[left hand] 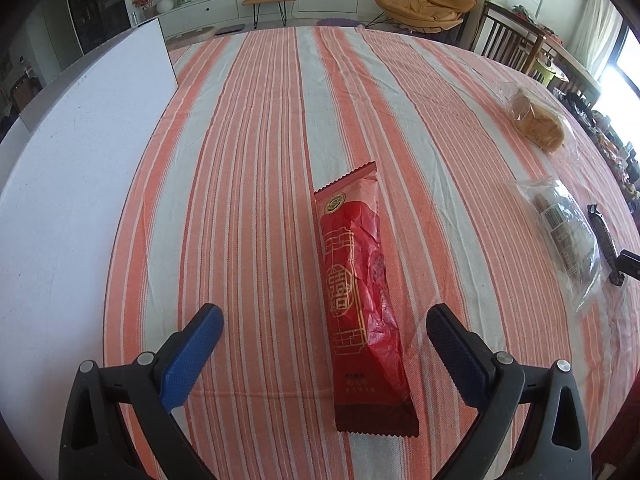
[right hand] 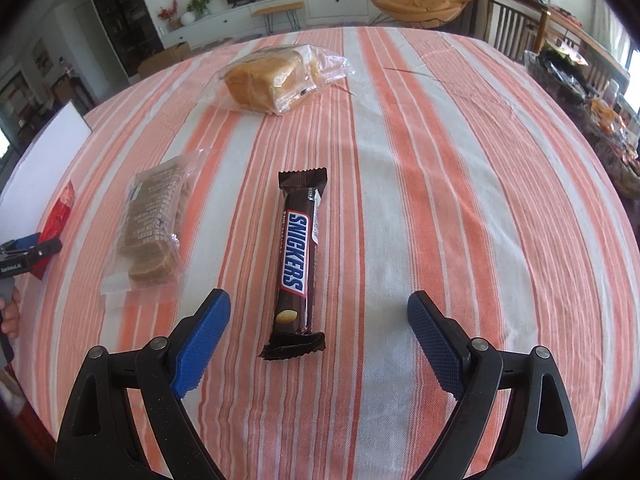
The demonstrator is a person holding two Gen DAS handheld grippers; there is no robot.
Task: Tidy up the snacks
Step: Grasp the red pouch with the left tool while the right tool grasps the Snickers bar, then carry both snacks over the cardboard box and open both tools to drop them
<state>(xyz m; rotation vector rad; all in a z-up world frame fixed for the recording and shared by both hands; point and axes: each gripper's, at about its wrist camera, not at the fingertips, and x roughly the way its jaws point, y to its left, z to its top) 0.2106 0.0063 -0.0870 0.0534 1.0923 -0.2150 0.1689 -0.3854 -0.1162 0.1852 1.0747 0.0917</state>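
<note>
1. Your left claw (left hand: 324,336) is spread wide, empty, above the near end of a red snack packet (left hand: 360,300) lying lengthwise on the striped bench (left hand: 260,160).
2. Your right claw (right hand: 319,320) is spread wide too, straddling a Snickers bar (right hand: 296,264) without touching it.
3. A clear cracker pack (right hand: 154,232) lies left of the bar; bagged bread (right hand: 272,80) sits far.

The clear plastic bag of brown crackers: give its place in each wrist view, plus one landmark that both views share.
Left wrist view: the clear plastic bag of brown crackers lies near the right edge, right of the long red foil packet.
Right wrist view: the bag lies left of centre, left of the brown Snickers bar.
Shared landmark: the clear bag of sliced bread, beyond the crackers in both views.
</note>
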